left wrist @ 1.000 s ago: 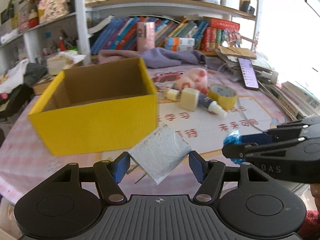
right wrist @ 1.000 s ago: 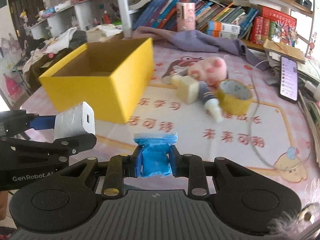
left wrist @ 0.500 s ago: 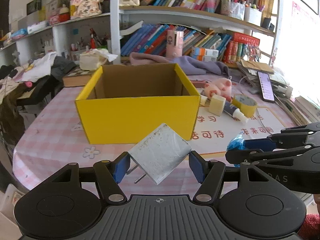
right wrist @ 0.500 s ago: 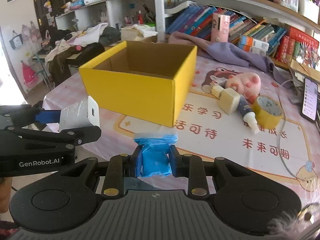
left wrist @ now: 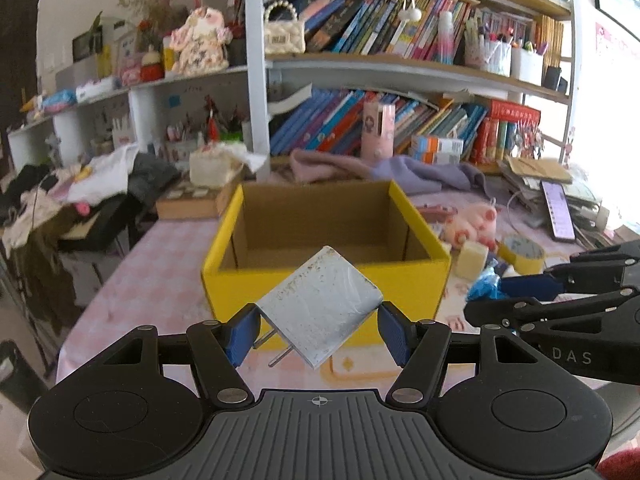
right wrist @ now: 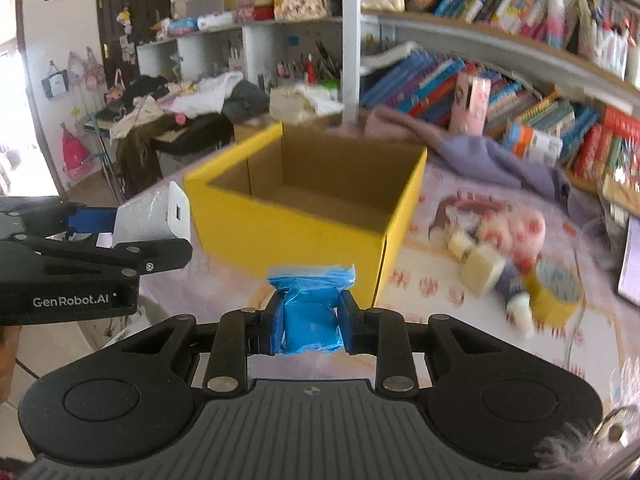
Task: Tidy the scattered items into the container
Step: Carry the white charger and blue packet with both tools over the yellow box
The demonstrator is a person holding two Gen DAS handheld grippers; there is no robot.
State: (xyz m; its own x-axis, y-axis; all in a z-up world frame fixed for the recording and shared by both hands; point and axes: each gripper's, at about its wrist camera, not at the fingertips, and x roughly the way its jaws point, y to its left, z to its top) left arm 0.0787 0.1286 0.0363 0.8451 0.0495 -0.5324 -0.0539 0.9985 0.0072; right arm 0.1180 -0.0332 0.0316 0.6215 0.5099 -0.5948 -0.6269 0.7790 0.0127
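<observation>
My left gripper (left wrist: 318, 334) is shut on a white wall charger (left wrist: 320, 308), held cornerwise with its prongs pointing down-left. The right gripper (right wrist: 310, 320) is shut on a small blue packet (right wrist: 310, 312). Ahead of both stands the yellow cardboard box (left wrist: 324, 248), open at the top, and nothing shows inside it. From the right wrist the box (right wrist: 304, 204) sits just beyond the packet, and the left gripper (right wrist: 152, 236) with the charger (right wrist: 156, 220) hovers near its left corner. The right gripper (left wrist: 516, 292) with the packet (left wrist: 484, 286) shows at the box's right side.
Right of the box lie a pink plush pig (right wrist: 516, 228), a cream block (right wrist: 482, 266), a small bottle (right wrist: 510, 284) and a yellow tape roll (right wrist: 556, 292). A phone (left wrist: 558, 216) and papers line the right edge. Purple cloth (left wrist: 424, 172) and bookshelves stand behind.
Both grippers have risen and swung left, so the box now sits centred ahead and its inside shows. Each grip is unchanged.
</observation>
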